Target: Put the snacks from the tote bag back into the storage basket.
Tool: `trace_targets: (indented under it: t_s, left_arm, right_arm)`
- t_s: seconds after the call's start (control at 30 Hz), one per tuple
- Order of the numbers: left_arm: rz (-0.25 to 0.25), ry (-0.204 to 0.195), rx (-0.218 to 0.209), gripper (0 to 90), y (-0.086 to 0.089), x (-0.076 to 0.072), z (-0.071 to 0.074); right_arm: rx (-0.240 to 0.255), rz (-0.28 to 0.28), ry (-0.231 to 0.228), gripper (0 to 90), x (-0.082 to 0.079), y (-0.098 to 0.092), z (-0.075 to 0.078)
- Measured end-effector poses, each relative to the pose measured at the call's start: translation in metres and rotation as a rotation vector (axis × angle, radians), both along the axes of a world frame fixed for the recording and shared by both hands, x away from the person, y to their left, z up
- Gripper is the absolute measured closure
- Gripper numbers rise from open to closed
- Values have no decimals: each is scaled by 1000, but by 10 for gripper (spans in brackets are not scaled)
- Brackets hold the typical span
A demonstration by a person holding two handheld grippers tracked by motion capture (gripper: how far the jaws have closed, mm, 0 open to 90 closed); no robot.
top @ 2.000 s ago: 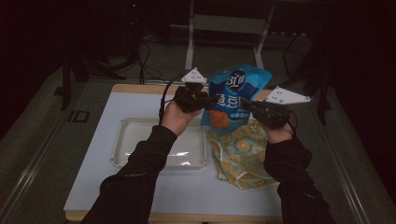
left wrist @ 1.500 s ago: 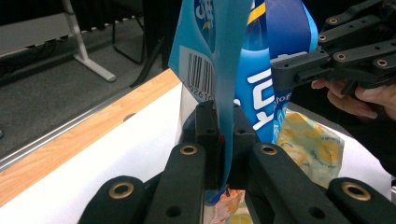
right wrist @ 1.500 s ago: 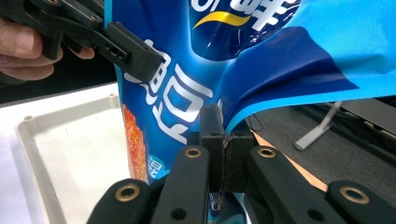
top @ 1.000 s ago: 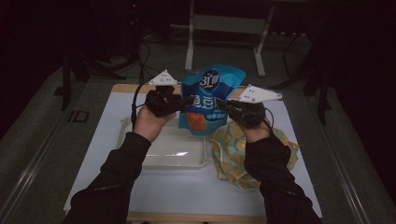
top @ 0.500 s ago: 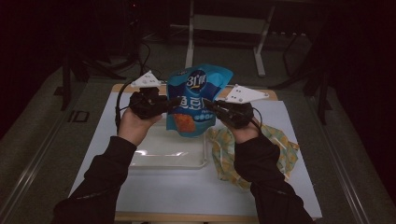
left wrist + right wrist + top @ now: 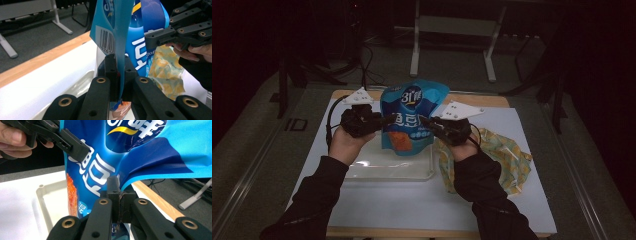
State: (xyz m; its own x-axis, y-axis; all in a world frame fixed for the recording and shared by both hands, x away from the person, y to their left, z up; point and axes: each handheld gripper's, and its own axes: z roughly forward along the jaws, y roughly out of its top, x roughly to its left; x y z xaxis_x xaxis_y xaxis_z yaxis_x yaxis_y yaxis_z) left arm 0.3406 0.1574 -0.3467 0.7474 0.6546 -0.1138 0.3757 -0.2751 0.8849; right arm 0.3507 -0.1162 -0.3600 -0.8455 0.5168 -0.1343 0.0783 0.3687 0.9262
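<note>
At the centre of the high view a blue bag point(image 6: 413, 116) hangs upright in the air between the two grippers, above the far edge of a clear tray point(image 6: 412, 170) on the white counter point(image 6: 512, 200). The left gripper point(image 6: 384, 120) has its jaws closed on the bag's left edge; in the left gripper view the thin edge of the bag point(image 6: 117, 37) runs straight down between the two black pads, which are pinched tight on it. The right gripper point(image 6: 424, 121) is clamped likewise on the bag's right edge, and in the right gripper view the film point(image 6: 140, 152) creases where the pads bite.

So the pick-up is done: the bag is off the counter, held on both sides, its bottom just over the tray. A patterned cloth point(image 6: 507, 155) lies crumpled at the centre right of the high view, partly under the right forearm, touching or just beside the tray's right rim.

What is left, as I judge it, is to lower the bag into the tray and let go, or perhaps to pull its sides apart to open it; the top seal looks unbroken, though the dim light makes that hard to confirm.
</note>
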Motion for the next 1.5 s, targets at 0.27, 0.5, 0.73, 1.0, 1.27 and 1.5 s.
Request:
trace_targets:
  t_s: [0.27,0.5,0.73,1.0,1.27,1.5]
  left_arm:
    - [-7,21,-11,879,3,0,-18]
    - [-3,44,-19,880,8,1,-38]
    - [-4,69,-31,880,10,5,-54]
    - [-5,96,-40,879,8,8,-70]
    - [-10,108,-34,879,8,9,-80]
    - [-17,85,-37,876,8,5,-86]
  right_arm:
    - [-4,-4,16,892,-1,2,-15]
    - [-18,-3,37,892,-1,7,-32]
    - [-39,-6,54,892,1,11,-46]
    - [-48,-11,79,892,4,10,-61]
    - [-46,-5,99,892,5,8,-72]
    - [-55,-5,98,891,3,8,-77]
